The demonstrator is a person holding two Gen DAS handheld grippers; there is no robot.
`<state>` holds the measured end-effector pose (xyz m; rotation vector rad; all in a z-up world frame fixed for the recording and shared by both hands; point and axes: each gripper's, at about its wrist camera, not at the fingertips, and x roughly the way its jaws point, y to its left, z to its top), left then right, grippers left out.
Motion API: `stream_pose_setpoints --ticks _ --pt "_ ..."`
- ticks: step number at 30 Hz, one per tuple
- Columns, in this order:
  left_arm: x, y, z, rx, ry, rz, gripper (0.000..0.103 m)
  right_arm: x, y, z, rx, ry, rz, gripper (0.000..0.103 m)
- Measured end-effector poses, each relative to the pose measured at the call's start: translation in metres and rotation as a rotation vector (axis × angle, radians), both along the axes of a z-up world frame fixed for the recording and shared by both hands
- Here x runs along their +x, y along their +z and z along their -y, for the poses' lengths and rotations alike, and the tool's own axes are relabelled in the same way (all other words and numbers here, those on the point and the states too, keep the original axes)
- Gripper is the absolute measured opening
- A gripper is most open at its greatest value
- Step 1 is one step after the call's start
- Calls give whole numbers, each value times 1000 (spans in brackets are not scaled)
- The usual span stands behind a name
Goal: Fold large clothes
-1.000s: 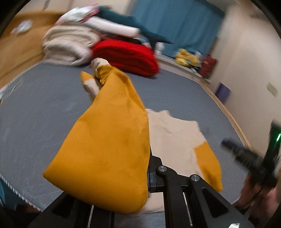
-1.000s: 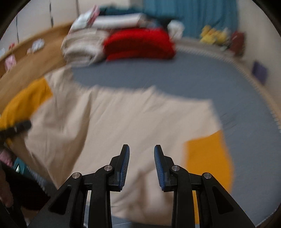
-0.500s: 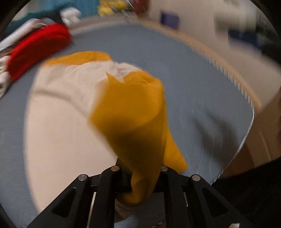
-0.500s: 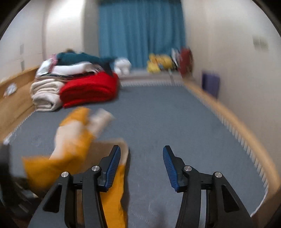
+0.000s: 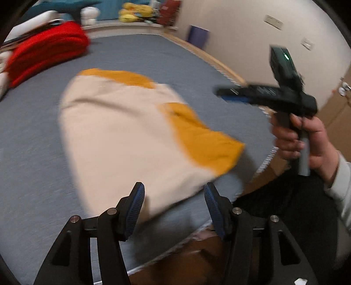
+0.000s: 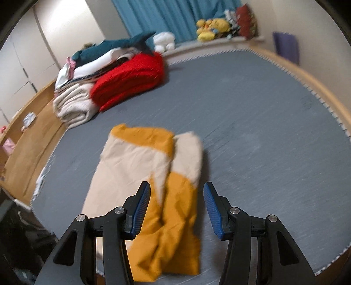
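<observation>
A cream and mustard-yellow garment (image 5: 122,129) lies folded lengthwise on the grey-blue bed (image 5: 33,153), near its front edge. It also shows in the right wrist view (image 6: 144,171), with a yellow sleeve (image 6: 173,232) laid over its right side. My left gripper (image 5: 174,208) is open and empty, just above the garment's near edge. My right gripper (image 6: 176,208) is open and empty above the yellow sleeve. In the left wrist view the right gripper (image 5: 232,95) is held in a hand (image 5: 305,136) at the right, over the bed's edge.
A folded red blanket (image 6: 129,81) and a stack of cream and white bedding (image 6: 74,103) sit at the bed's far left. A wooden bed frame (image 6: 307,81) rims the mattress. Plush toys (image 6: 210,26) and a blue curtain (image 6: 175,15) stand behind.
My left gripper let go of the yellow sleeve, which now lies folded over the garment. Both grippers have opened wider and both views have swung.
</observation>
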<state>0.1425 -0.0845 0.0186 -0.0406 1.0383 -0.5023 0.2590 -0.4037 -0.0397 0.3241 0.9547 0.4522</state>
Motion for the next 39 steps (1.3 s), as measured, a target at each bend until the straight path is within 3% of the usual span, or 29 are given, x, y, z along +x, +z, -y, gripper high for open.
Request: stream_pose_setpoints --ticks 5,8,10,11,13,14,17,21,22,24,27,29,30,31,32,34,35,37,39 --pt "5 -34 -58 -18 177 -53 53 -1 -37 -48 -49 152 -168 52" --pt "20 -49 -77 -111 296 -142 53 -9 -49 -71 -115 210 -199 52" --pt "27 -57 -77 -169 322 -170 53 -14 -59 -81 -193 228 -216 52" --pt "31 -60 -74 -170 321 -177 53 -18 -64 -84 -227 234 -227 50" --pt "34 -63 -68 -138 308 -178 53 -25 -70 -89 -272 250 -233 36" --pt "36 -65 -65 -127 302 -188 53 -28 -71 -91 -269 266 -229 17" --pt "40 -71 -64 -152 302 -217 53 -35 -59 -90 -266 277 -179 9" --pt "44 -71 -57 -168 265 -207 54 -44 -9 -48 -55 129 -29 6" --pt "44 -73 -52 -154 247 -206 56 -47 -3 -41 -47 108 -3 6" --pt "45 -82 -41 -105 209 -231 59 -49 -13 -37 -139 107 -28 6" --pt "47 -86 -27 -94 163 -267 59 -39 -81 -46 -322 143 -250 6" --pt "46 -75 -20 -94 134 -221 58 -35 -93 -55 -395 167 -246 6" --pt "46 -73 -15 -52 111 -185 58 -33 -94 -56 -403 163 -237 6" --pt "47 -82 -10 13 95 -186 60 -31 -94 -56 -397 154 -236 6" --pt "48 -92 -8 28 91 -212 61 -29 -95 -55 -390 148 -241 6" --pt "55 -119 -8 -2 103 -332 63 -26 -104 -56 -402 163 -284 6" --pt "55 -123 -9 -21 115 -351 64 -25 -113 -60 -438 180 -311 6" --pt "57 -120 -6 -16 112 -345 64 -26 -124 -67 -501 219 -333 6" --pt "57 -115 0 20 94 -316 64 -24 -127 -67 -491 221 -359 7"
